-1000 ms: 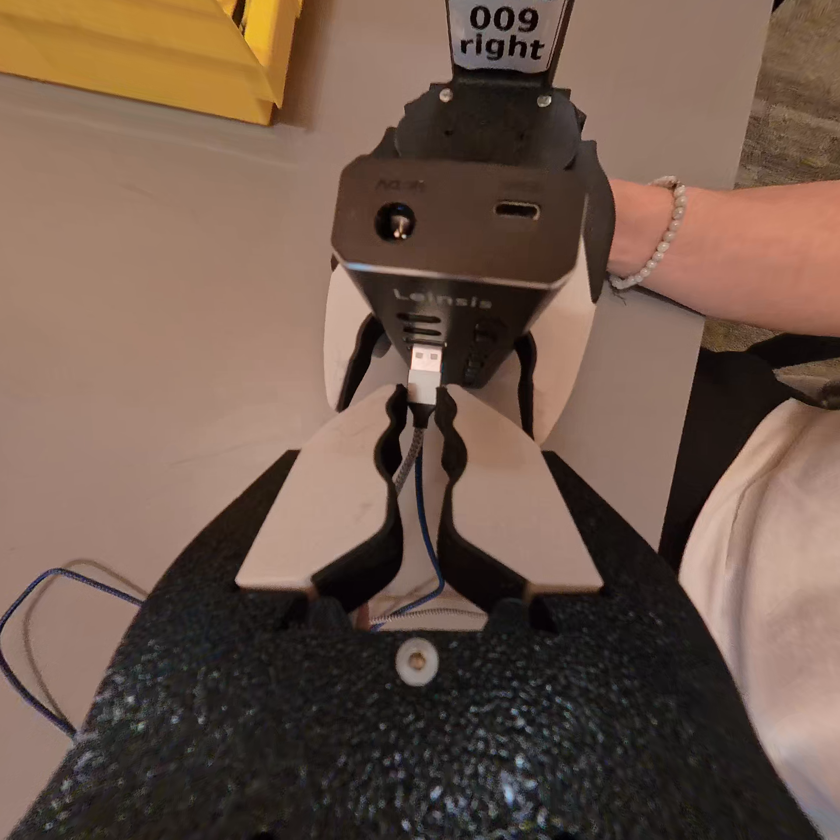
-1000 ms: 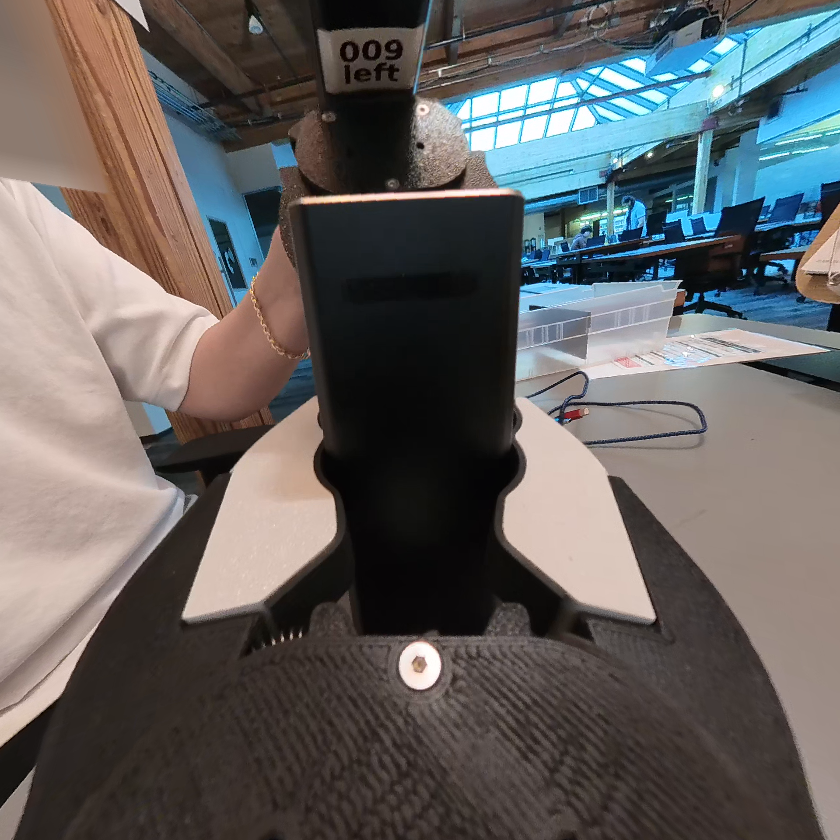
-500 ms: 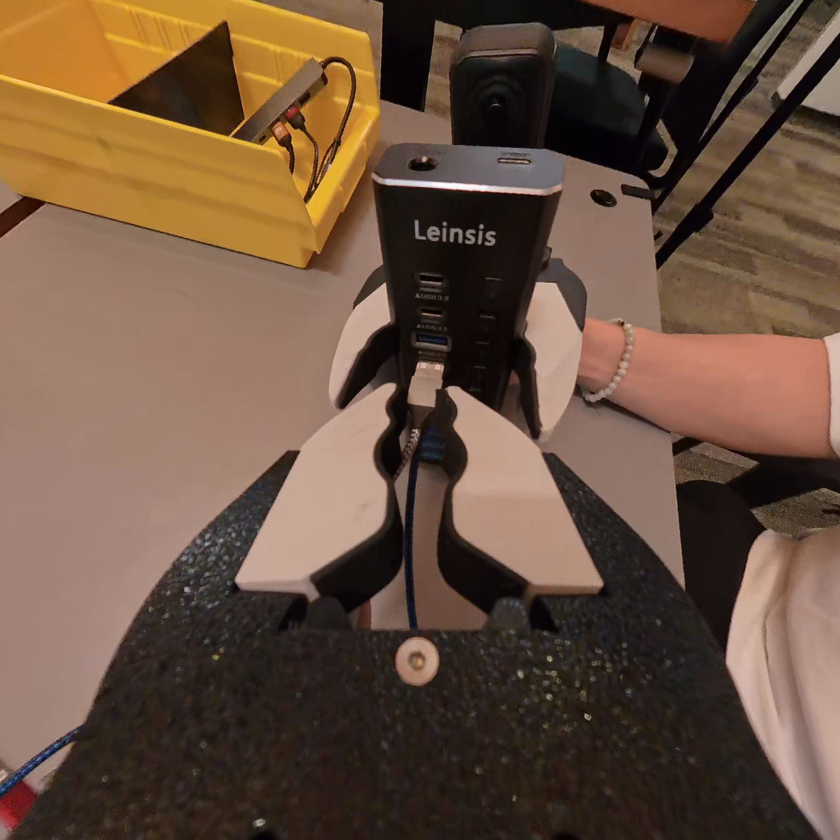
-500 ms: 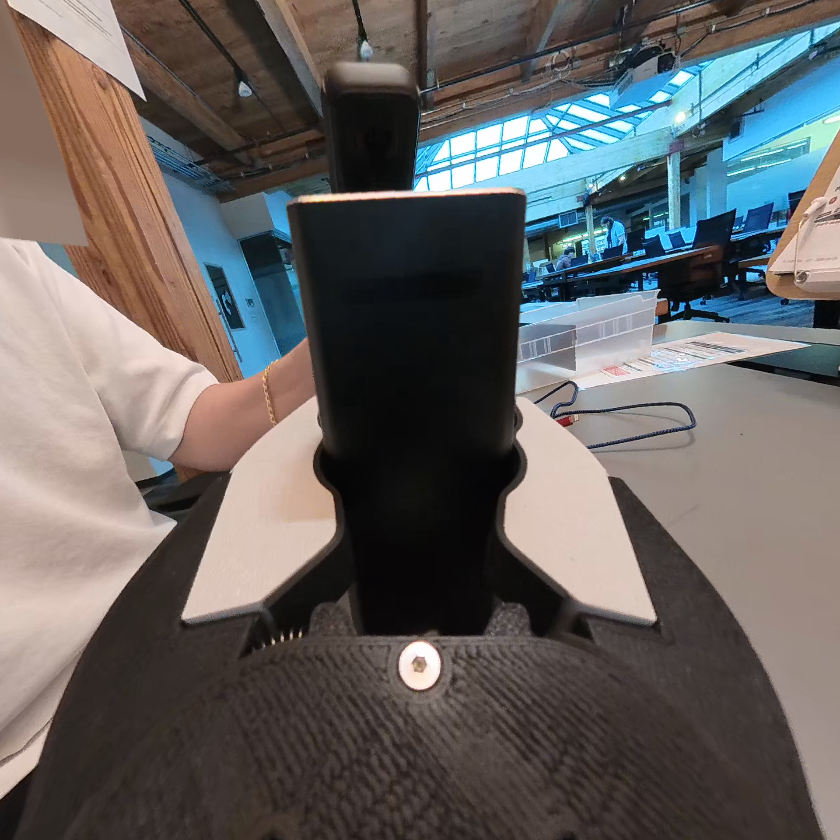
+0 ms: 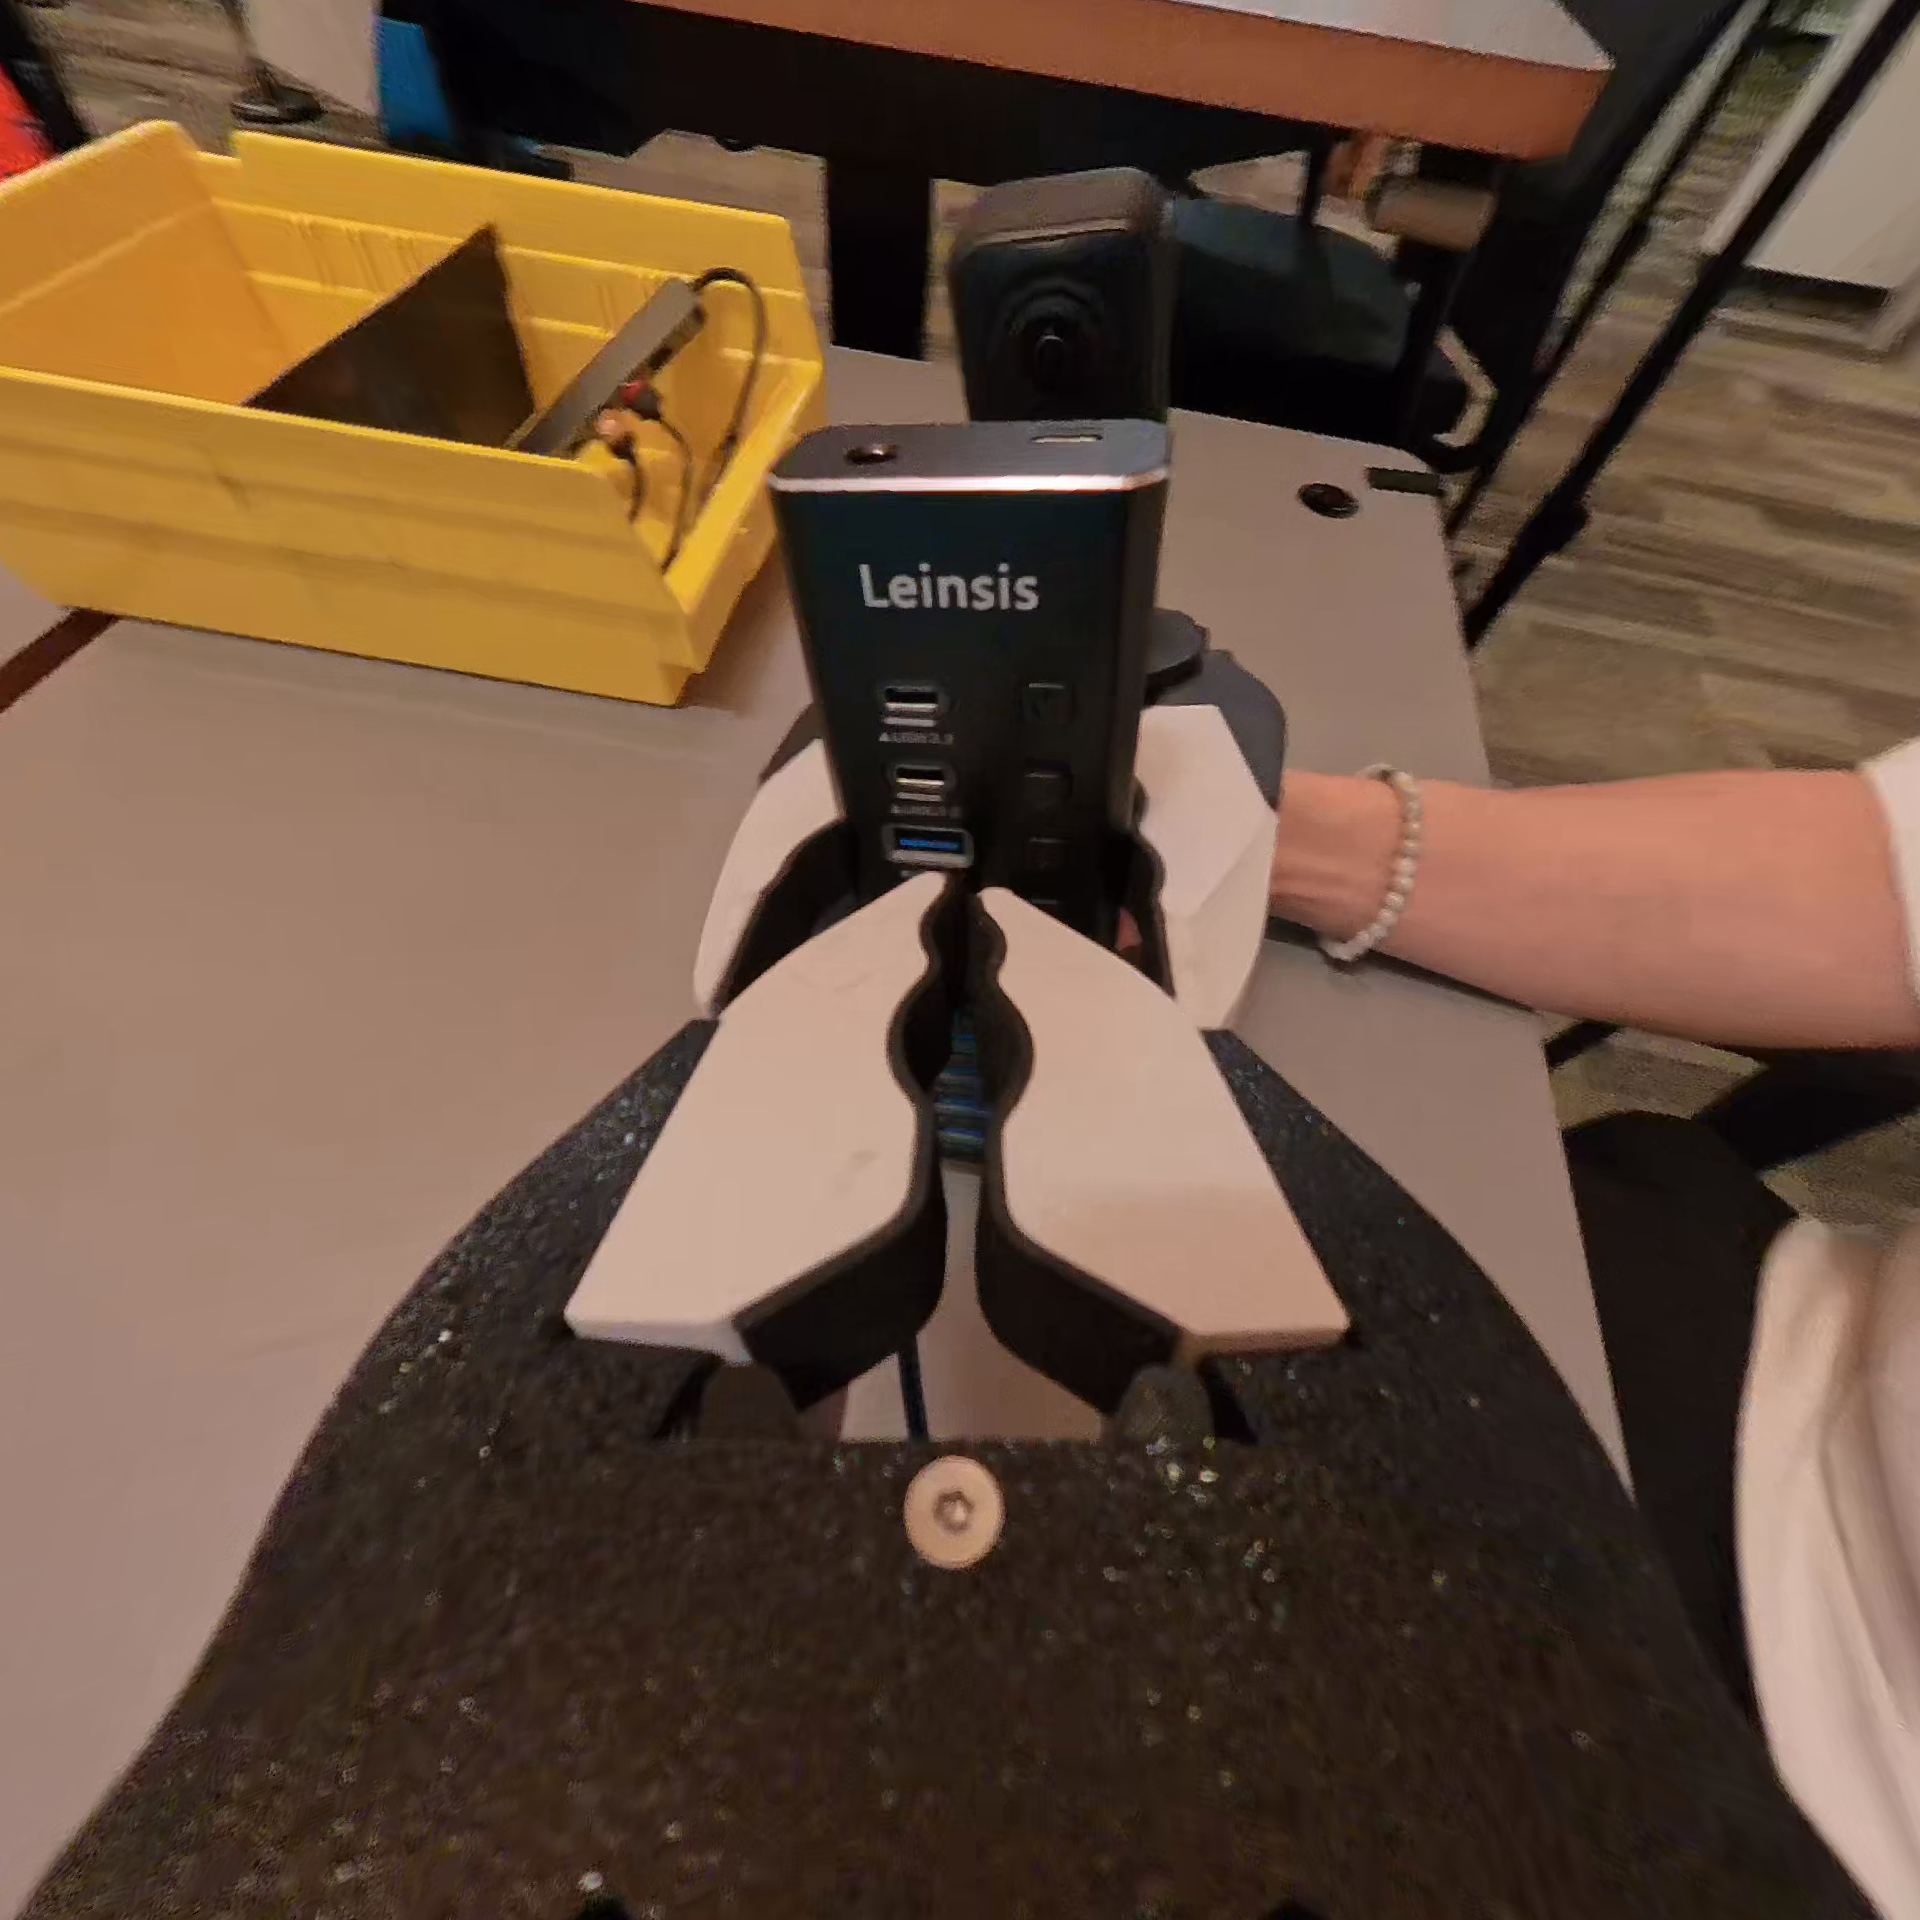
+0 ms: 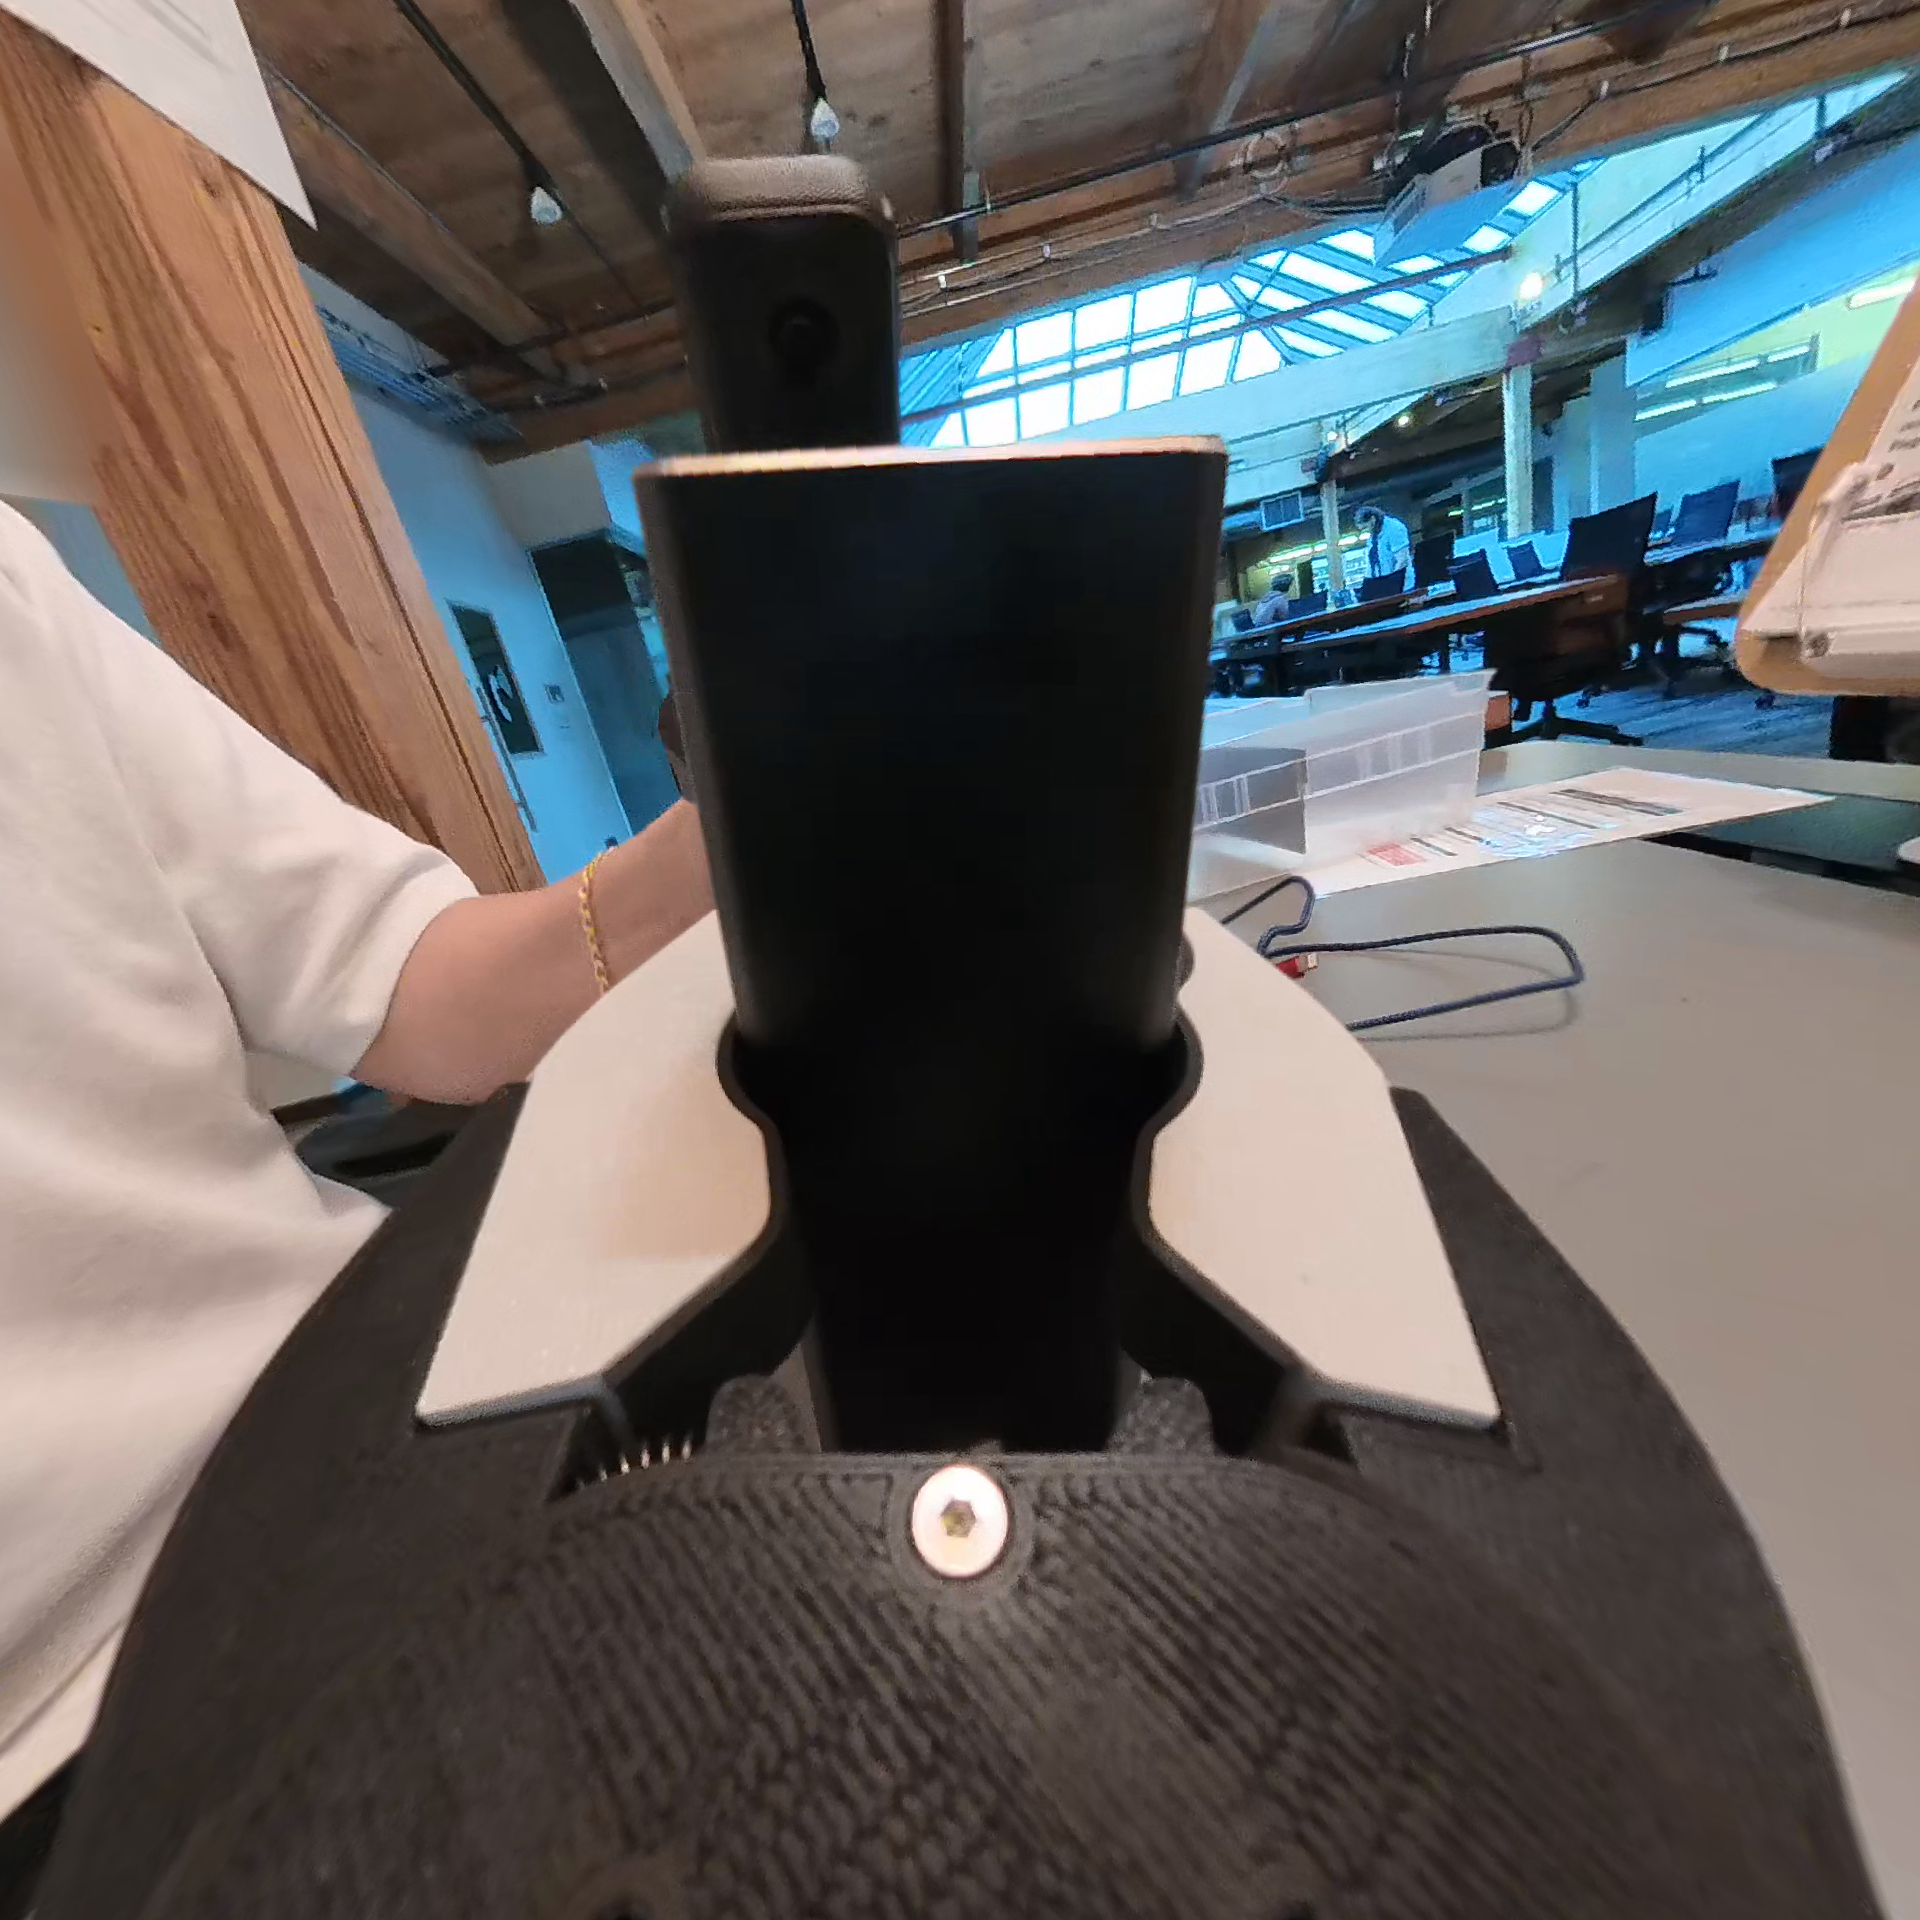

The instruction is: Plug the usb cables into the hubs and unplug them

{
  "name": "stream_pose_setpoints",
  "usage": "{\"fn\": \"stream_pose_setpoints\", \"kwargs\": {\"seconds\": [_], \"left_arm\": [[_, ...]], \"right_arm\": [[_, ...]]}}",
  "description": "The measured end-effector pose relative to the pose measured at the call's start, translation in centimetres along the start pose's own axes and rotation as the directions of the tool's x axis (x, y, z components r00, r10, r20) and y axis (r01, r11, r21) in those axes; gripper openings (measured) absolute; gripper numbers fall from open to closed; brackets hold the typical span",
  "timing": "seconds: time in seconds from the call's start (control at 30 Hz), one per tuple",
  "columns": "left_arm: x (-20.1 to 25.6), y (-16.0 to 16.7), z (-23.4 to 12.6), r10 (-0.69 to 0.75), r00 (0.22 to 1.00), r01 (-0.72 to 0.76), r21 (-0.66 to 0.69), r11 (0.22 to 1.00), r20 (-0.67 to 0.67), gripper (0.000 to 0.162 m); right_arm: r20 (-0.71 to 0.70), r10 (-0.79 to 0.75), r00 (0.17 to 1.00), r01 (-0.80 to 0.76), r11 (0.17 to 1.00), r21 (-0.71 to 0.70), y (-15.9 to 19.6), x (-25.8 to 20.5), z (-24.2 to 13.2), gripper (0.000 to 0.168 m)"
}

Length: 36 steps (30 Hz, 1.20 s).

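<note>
A black USB hub (image 5: 977,623) stands upright, held low on its sides by my right gripper's white fingers (image 5: 1205,852). In the right wrist view the right gripper (image 6: 956,987) is shut on the hub's plain back (image 6: 935,748). My left gripper (image 5: 951,896) is shut, its tips against the hub's face just below a blue port (image 5: 928,844). A dark braided USB cable (image 5: 914,1382) runs back between its fingers. The plug is hidden behind the fingertips, so I cannot tell if it sits in a port.
A yellow bin (image 5: 364,561) at the back left of the grey table (image 5: 312,935) holds a slim hub with cables (image 5: 613,374). A second blue cable (image 6: 1455,945), a clear plastic bin (image 6: 1382,758) and a paper sheet (image 6: 1610,821) lie beyond. A person's forearm (image 5: 1558,904) is on the right.
The hub went from tilted to upright. My left gripper moved in to the hub's face; the silver plug, visible at the tips before, is now out of sight.
</note>
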<state>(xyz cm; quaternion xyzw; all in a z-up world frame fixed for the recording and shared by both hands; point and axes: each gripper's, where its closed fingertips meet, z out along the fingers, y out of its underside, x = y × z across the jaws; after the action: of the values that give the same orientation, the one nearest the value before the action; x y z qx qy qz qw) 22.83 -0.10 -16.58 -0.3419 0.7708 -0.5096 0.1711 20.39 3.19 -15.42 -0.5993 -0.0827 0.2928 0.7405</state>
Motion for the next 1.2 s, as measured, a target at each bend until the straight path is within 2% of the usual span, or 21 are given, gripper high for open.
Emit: {"fn": "stream_pose_setpoints", "kwargs": {"seconds": [0.07,0.2,0.33,0.5,0.6,0.93,1.07,1.2], "left_arm": [[0.8,-0.1,-0.3,0.011,0.998,-0.011,0.009,1.0,-0.069,0.0],[-0.1,-1.2,-1.9,0.018,1.0,-0.019,0.117,0.993,0.007,0.019],[-0.4,1.2,-1.8,0.049,0.998,-0.049,0.019,0.999,0.038,0.028],[-0.9,1.2,-1.5,0.019,0.998,-0.022,0.057,0.998,0.062,0.027],[-0.9,0.6,-1.3,0.017,0.999,-0.02,0.104,0.994,0.031,0.02],[-0.6,1.4,-0.5,0.057,0.997,-0.056,0.022,0.998,-0.048,0.014],[-0.8,1.3,-0.5,0.074,0.997,-0.074,0.02,0.997,-0.015,0.013],[-0.9,1.4,-0.5,0.071,0.994,-0.068,-0.039,0.997,0.083,0.013]], "right_arm": [[0.019,-0.003,1.0,0.003,1.0,0.007,-0.1,-0.2,-0.1,0.072],[-0.007,-0.023,1.0,0.023,1.0,0.021,-0.5,0.2,-0.4,0.072],[0.002,-0.031,1.0,0.031,0.999,0.011,-0.4,0.1,-0.3,0.072],[0.013,-0.039,0.999,0.039,0.999,0.002,-0.3,-0.2,-0.3,0.072],[0.022,-0.043,0.999,0.043,0.999,-0.004,-0.2,-0.3,-0.3,0.072],[0.036,-0.041,0.999,0.042,0.999,-0.01,-0.2,-0.4,-0.2,0.072],[0.023,-0.038,0.999,0.038,0.999,-0.007,-0.2,-0.3,-0.3,0.072],[-0.005,-0.043,0.999,0.043,0.999,-0.011,-0.1,0.2,-0.3,0.072]]}}
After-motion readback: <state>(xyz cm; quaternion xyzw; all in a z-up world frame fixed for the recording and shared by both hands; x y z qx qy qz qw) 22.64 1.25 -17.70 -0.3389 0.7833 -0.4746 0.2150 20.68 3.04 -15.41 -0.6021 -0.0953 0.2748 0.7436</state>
